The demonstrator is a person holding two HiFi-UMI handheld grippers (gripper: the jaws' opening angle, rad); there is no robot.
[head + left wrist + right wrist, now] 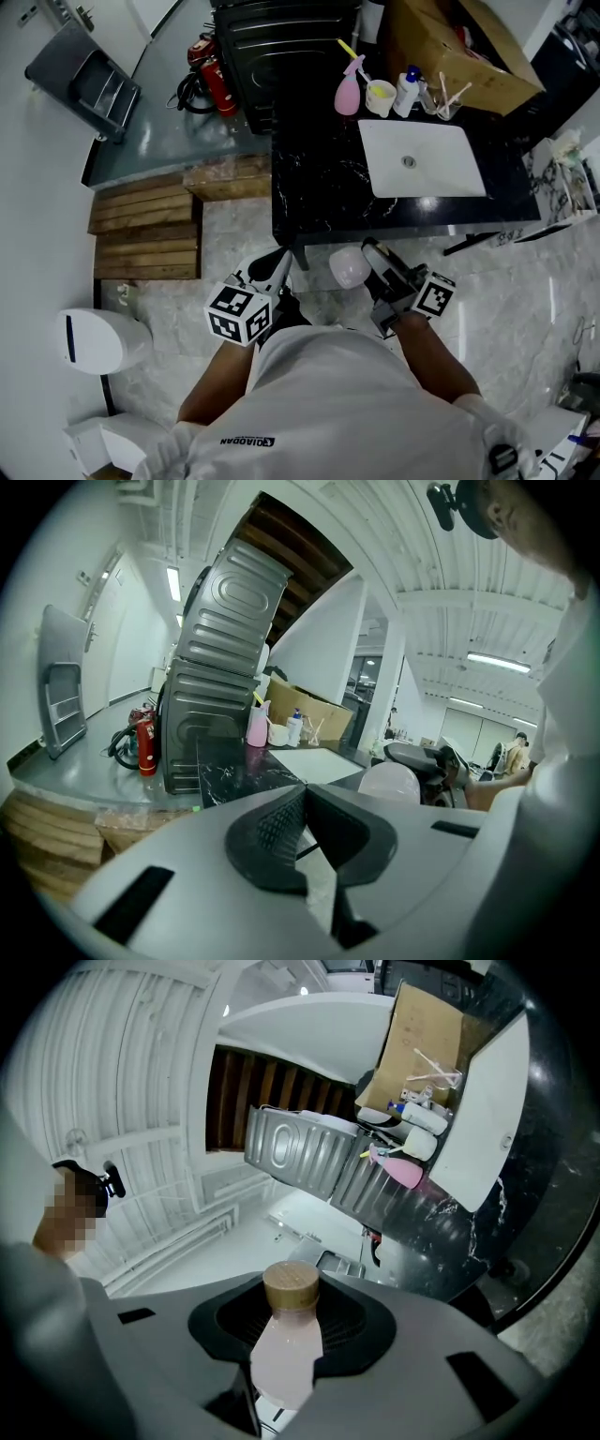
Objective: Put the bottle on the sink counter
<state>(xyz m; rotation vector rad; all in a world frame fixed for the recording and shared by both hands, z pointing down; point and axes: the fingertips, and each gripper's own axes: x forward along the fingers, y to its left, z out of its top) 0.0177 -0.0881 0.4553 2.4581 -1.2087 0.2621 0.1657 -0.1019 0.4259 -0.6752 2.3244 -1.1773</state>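
R: my right tongs [292, 1314] clamped on bottle [284, 1358], cap leading, long axis along them | L: left tongs [306, 803] closed, empty | bottle just near of worktop [319, 192] edge; sink [422, 159] far-right | worktop ahead, probably higher.

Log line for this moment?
left tool: shut, empty | right tool: holds pale pink wooden-capped bottle | black marble sink counter: bottle not placed

head view: high up, looks steeply down | gripper views: low, close, look forward | all see counter [319, 187]
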